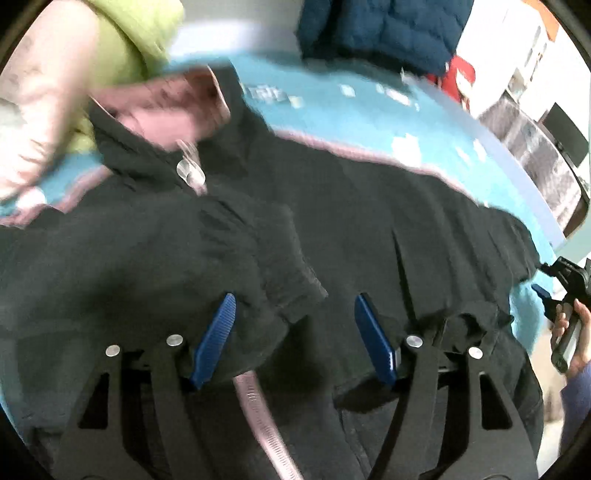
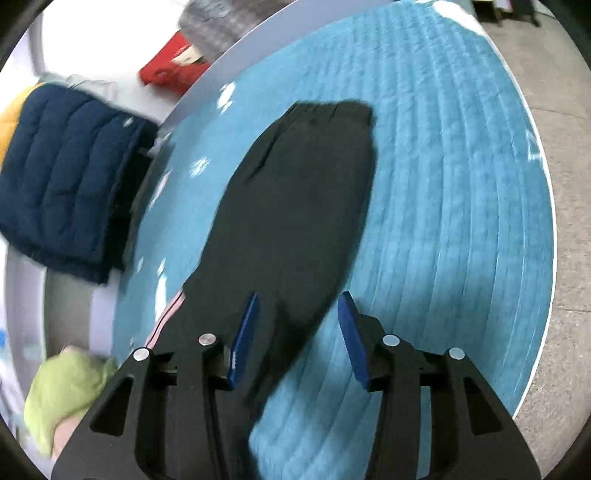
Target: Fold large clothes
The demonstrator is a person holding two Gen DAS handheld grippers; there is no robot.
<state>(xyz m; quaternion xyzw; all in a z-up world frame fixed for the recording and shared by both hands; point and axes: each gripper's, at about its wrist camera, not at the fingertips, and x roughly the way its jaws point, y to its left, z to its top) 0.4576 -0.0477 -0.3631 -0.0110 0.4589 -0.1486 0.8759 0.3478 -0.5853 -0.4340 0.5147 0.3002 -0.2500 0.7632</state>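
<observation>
A black jacket [image 1: 332, 206] with pink lining and a pink zipper lies spread on a blue quilted cover [image 1: 369, 110]. In the left wrist view my left gripper [image 1: 295, 297] hovers just above the jacket's body, jaws open; a folded sleeve cuff [image 1: 291, 291] lies under the gap, untouched by the blue pads [image 1: 216, 332]. In the right wrist view a black sleeve [image 2: 295, 206] stretches away across the cover [image 2: 443, 184]. My right gripper [image 2: 299, 295] stands open over the sleeve's near end, holding nothing. The right gripper [image 1: 565, 288], held in a hand, also shows at the left wrist view's right edge.
A navy quilted jacket [image 2: 62, 177] lies folded beyond the cover's left edge, with a red item [image 2: 170, 70] and a grey checked cloth [image 2: 225, 26] behind it. A lime-green garment [image 2: 62, 387] sits at the lower left. Grey floor [image 2: 561, 184] runs along the right.
</observation>
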